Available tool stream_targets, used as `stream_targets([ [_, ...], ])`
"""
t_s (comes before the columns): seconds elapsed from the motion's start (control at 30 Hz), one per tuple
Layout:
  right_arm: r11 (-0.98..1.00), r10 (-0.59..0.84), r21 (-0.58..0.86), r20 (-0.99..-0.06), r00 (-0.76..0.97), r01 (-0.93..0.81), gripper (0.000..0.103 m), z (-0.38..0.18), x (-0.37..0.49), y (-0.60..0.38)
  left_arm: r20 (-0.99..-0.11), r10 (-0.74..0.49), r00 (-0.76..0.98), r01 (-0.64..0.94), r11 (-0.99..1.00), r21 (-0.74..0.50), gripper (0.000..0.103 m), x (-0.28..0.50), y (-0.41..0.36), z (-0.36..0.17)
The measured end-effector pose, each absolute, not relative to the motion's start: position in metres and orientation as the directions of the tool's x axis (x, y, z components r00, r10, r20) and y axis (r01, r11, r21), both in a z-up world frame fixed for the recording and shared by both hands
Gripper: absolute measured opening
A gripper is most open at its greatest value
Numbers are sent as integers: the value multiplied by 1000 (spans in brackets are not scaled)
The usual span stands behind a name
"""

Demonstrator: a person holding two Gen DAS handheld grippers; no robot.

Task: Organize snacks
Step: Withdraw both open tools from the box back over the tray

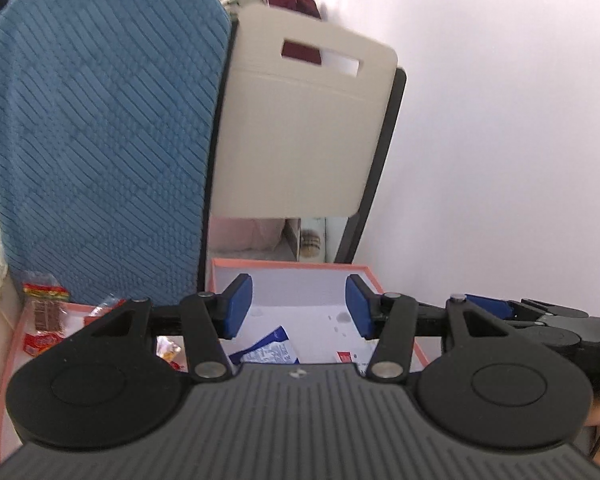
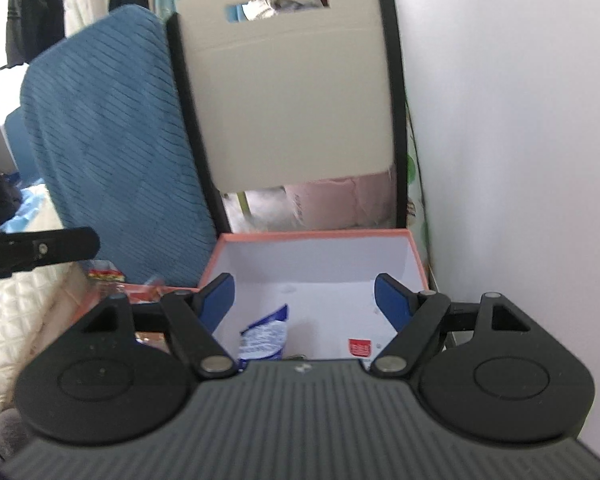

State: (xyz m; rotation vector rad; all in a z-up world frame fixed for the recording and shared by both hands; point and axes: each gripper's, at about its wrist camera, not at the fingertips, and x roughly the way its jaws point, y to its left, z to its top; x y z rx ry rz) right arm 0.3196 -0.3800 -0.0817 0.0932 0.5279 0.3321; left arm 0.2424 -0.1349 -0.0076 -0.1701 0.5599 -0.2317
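**Both claws empty above the snack box**

Blue-and-white snack packet [image 2: 266,338] lies on the floor of the orange-rimmed box [image 2: 312,235], near its front-left; a red-labelled packet [image 2: 359,347] sits to its right. Loose red snacks [image 1: 44,312] lie in the tray [image 1: 14,332] left of the box. Left claw [image 1: 299,306] and right claw [image 2: 305,302] hover over the box, jaws apart, nothing between. Risk, as judged: the claws sit close side by side, so reaching together could collide them or knock the box's thin wall.
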Motion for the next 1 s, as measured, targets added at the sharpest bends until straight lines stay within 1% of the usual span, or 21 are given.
stream_targets([
  [0.23,937,348,168,-437,830,-305,79,-69,293,-365,-459,-241,855,161,965,-206,58,210,-110,0],
  [0.33,932,363,171,-426,829,-320,79,-66,284,-356,-453,-230,861,157,968,-194,58,200,-98,0],
  [0.47,927,374,161,-420,827,-338,79,-64,270,-343,-439,-244,865,155,961,-229,58,188,-80,-4],
  [0.67,921,390,164,-411,824,-354,79,-67,257,-325,-419,-240,876,144,958,-248,58,169,-58,-15],
  [1.0,910,413,152,-419,809,-386,79,-84,242,-292,-408,-184,894,83,964,-252,58,144,-30,-41],
])
